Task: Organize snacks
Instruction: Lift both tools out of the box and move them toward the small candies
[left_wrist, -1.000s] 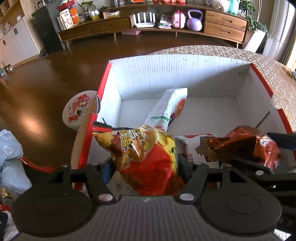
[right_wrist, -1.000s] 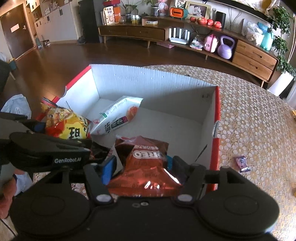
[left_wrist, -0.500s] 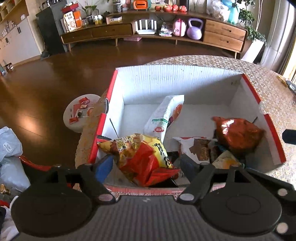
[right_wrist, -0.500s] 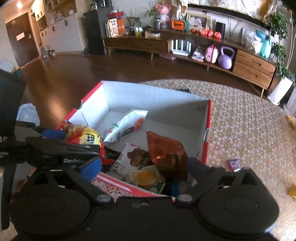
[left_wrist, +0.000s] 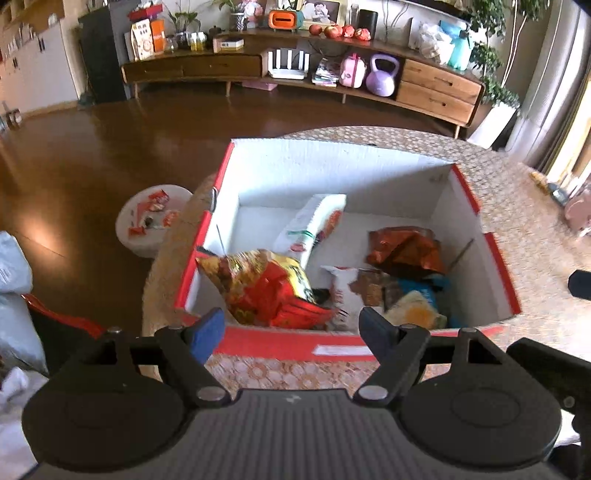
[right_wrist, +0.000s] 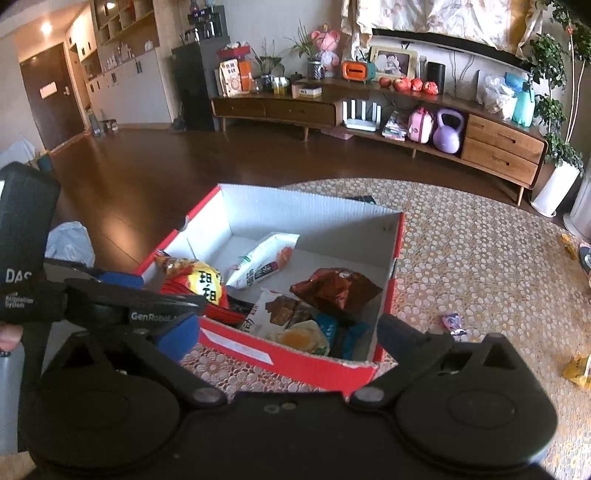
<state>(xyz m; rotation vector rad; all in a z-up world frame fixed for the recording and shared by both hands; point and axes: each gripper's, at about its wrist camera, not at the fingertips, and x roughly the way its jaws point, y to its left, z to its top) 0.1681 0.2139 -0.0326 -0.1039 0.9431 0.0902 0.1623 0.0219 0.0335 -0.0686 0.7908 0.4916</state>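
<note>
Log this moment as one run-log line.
left gripper: open, empty | right gripper: open, empty | yellow-red bag, red-brown bag: in box | purple wrapper: on table

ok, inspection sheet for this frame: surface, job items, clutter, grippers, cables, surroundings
Surface: patterned table, box near its edge.
Job's things: yellow-red bag, brown-red bag, white packet and others lie in the box.
Clutter: small purple wrapper and yellow wrapper on the table.
Grippers: left gripper and right gripper open, empty, short of the box.
Cables: nothing seen.
Surroundings: wooden sideboard, purple kettlebell, wood floor.
</note>
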